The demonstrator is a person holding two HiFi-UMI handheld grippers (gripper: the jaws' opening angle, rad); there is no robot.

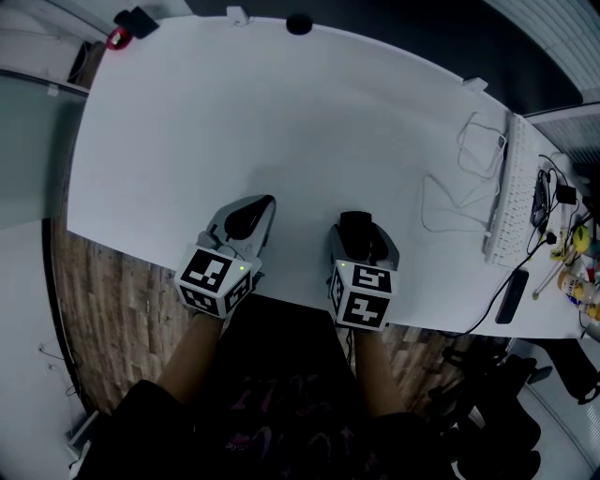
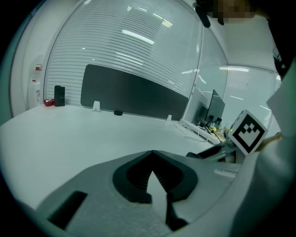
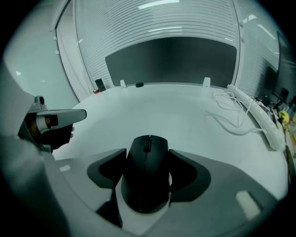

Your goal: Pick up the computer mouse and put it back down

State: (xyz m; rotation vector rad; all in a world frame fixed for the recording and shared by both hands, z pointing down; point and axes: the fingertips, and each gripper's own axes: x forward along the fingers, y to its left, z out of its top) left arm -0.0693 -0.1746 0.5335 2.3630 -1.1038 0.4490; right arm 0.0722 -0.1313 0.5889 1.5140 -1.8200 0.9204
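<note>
The right gripper is pointing down at the white counter near its front edge. Its jaws are closing on the black computer mouse, one dark pad lying against each flank. The mouse is sitting lengthwise between the jaws with its scroll wheel toward the far side of the counter. Whether its underside is lifting clear of the surface cannot be told.

The left gripper is hovering just beside the right one, over the same front strip of counter. Its jaws are pressing together at the tips with nothing between them.

Nothing is lying on the counter directly ahead of the mouse or around either gripper. Well apart to the right, a white keyboard is lying along the counter's edge, with loose white cables looping beside it. A dark flat bar is lying near the keyboard's front end, and small cluttered items too small to name are crowding the far right corner. At the back edge, a small black round object is sitting in front of a dark partition panel. A black item with a red part is sitting at the back left corner. Wood-patterned floor is showing below the counter's left front edge.
</note>
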